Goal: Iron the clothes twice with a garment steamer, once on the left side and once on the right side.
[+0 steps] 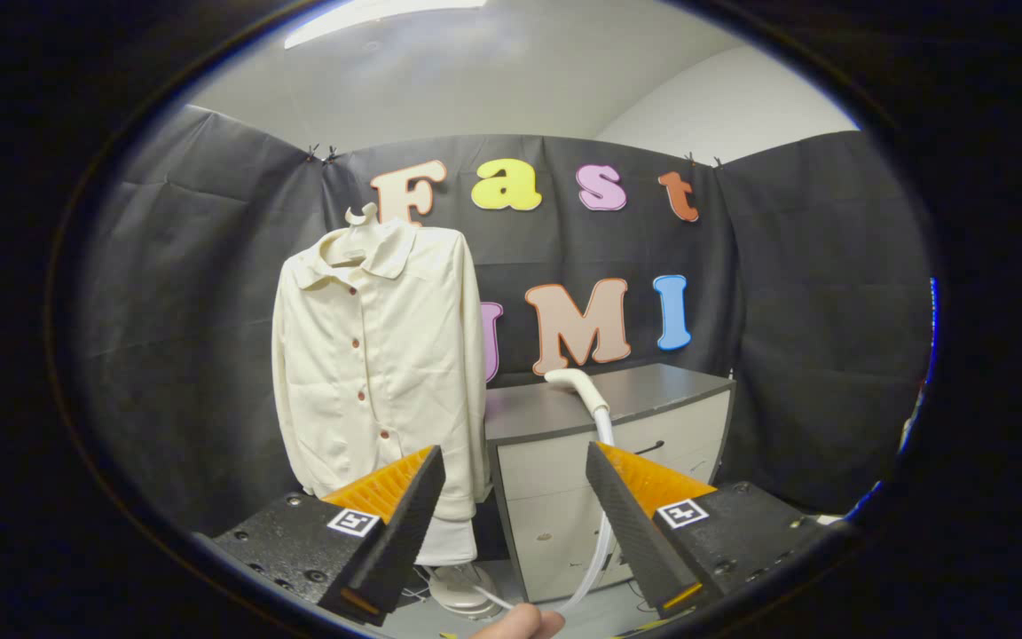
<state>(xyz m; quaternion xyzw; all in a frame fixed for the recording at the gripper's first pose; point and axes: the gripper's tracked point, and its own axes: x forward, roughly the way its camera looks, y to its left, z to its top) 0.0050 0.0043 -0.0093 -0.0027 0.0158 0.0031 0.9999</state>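
A cream button-up shirt with small brown buttons (378, 355) hangs on a hanger in front of the black cloth wall (174, 319). It hangs beyond the fingers, on the left side. Its hem reaches down behind the tip of the left finger.

Just beside the shirt stands a low cabinet with a dark grey top and pale drawers (609, 444). The white curved steamer head (577, 386) leans over the cabinet's top. Its thin clear hose (601, 524) runs down the front of the drawers, between the two fingers, to a round white base on the floor (462, 590) under the shirt.

The gripper (515, 470) has its fingers wide apart — nothing is held between them. The steamer head is well ahead of them, a little to the right.

A fingertip of a person's hand (520, 623) pokes in low down between the fingers, near the hose.
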